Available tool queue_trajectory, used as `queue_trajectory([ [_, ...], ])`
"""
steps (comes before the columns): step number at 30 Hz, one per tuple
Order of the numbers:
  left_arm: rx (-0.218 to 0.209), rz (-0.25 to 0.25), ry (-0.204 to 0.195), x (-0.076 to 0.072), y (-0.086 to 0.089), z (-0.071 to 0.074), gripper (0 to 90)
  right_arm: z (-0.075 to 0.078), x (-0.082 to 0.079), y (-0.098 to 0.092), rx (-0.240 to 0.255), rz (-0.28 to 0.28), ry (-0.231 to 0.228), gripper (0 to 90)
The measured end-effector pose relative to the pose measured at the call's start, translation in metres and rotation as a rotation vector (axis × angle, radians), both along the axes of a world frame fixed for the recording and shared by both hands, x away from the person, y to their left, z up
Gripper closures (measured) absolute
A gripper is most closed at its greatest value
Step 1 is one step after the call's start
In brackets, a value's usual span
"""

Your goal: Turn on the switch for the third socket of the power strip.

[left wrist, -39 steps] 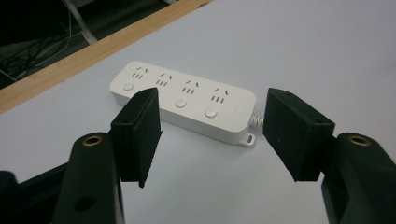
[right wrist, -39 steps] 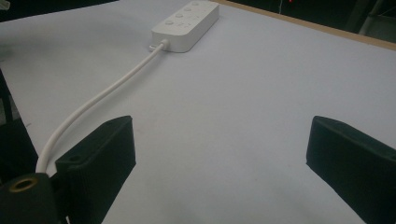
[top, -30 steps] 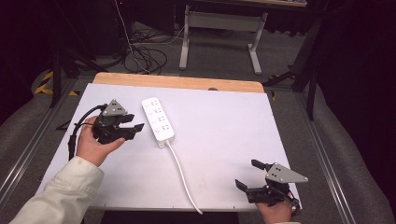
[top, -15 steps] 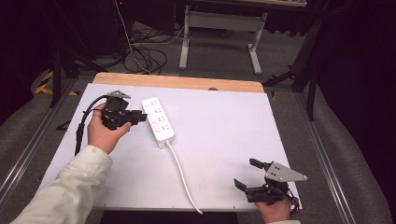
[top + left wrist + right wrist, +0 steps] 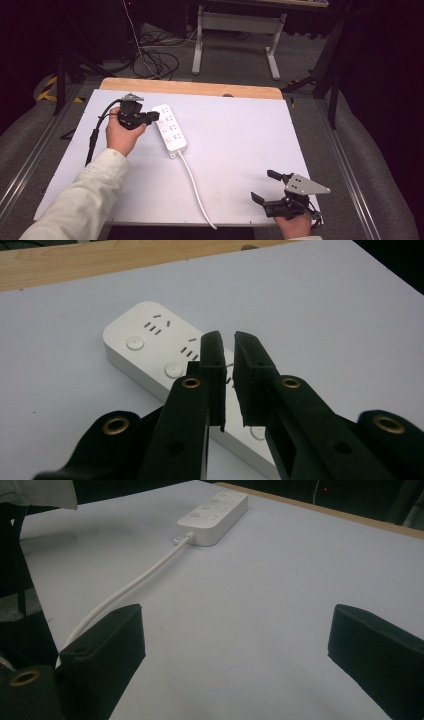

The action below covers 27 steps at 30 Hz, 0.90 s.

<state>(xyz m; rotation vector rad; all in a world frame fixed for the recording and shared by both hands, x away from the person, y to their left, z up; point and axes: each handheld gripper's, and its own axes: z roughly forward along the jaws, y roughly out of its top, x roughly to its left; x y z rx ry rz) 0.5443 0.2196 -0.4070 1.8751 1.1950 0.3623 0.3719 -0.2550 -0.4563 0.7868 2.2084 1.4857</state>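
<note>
White board (image 5: 240, 150) is laid over the table, with a strip of bare wood (image 5: 200, 89) left exposed along its far edge; most of the sheet's surface is free, above all the wide stretch between the two grippers and the right half. A white power strip (image 5: 169, 128) is seen lying flat on the left-centre part, well inside every edge, its long axis running away from the person; its white cord (image 5: 195, 187) is trailed from the near end toward the front edge, where it passes off the sheet. The left gripper (image 5: 155, 116) is held just beside the strip's far left side, its tips over the strip's edge; in the left gripper view its jaws have just been closing and are drawn almost together, a narrow slit left between the pads (image 5: 214, 371), nothing pinched in them; the strip (image 5: 150, 347) is seen below and behind them. The right gripper (image 5: 264, 186) is kept near the front right corner, well apart from the strip; its jaws are spread wide over bare sheet in the right gripper view, nothing between them.
</note>
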Motion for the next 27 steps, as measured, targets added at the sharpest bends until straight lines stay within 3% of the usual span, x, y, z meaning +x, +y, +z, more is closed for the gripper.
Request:
queue_trajectory([
  [9,0.052,0.002,-0.057,0.009,-0.007,-0.015,88.4,0.000,0.000,0.000,0.005,0.005,-0.001,8.7],
  [16,0.063,0.021,-0.053,0.018,-0.011,-0.027,90.0,0.000,0.000,-0.002,0.011,0.006,-0.003,8.7],
  [20,0.092,0.015,-0.070,0.023,-0.012,-0.034,90.0,-0.001,0.000,-0.003,0.015,0.005,0.004,8.7],
  [24,0.116,0.019,-0.059,0.029,-0.012,-0.043,90.0,0.000,0.000,-0.003,0.018,0.005,0.002,8.7],
  [27,0.112,0.029,-0.062,0.031,-0.011,-0.045,90.0,0.000,0.000,-0.004,0.021,0.005,0.001,8.7],
])
